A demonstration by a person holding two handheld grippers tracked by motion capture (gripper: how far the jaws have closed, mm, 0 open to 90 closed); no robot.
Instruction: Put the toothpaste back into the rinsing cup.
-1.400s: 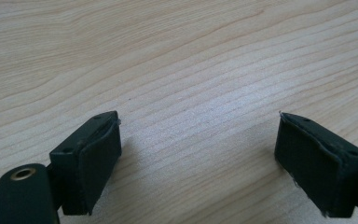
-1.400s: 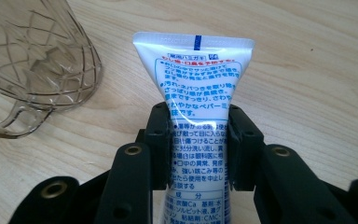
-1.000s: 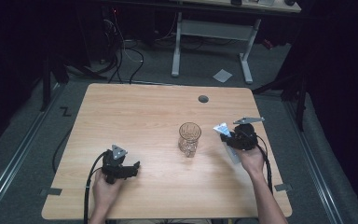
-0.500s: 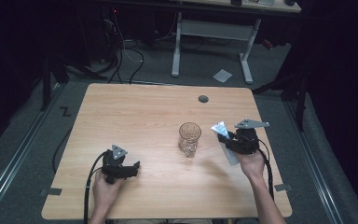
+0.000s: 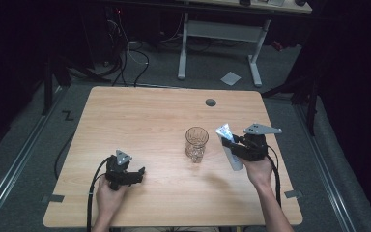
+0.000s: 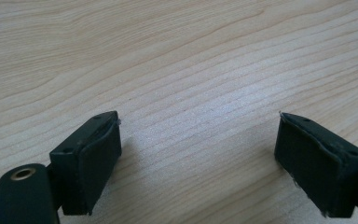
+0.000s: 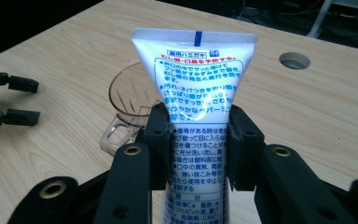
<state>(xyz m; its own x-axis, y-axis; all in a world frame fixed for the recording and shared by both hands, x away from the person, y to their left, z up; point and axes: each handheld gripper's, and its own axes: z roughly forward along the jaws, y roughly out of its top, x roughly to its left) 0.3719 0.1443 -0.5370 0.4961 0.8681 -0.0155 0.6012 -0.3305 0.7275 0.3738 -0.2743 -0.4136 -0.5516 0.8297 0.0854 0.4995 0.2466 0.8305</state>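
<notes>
My right claw point(image 5: 229, 145) grips the toothpaste tube point(image 7: 196, 88), held above the table point(image 5: 145, 121) at three o'clock of the glass point(image 5: 196, 143); my left claw point(image 6: 198, 154) rests open.

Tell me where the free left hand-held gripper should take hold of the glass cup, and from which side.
Probably grip the glass cup across its body, below the rim, coming in level from the left hand-held gripper's side. It stands upright on the table with bare wood there, while the tube, clamped in the right hand-held gripper, crowds its other side.
</notes>
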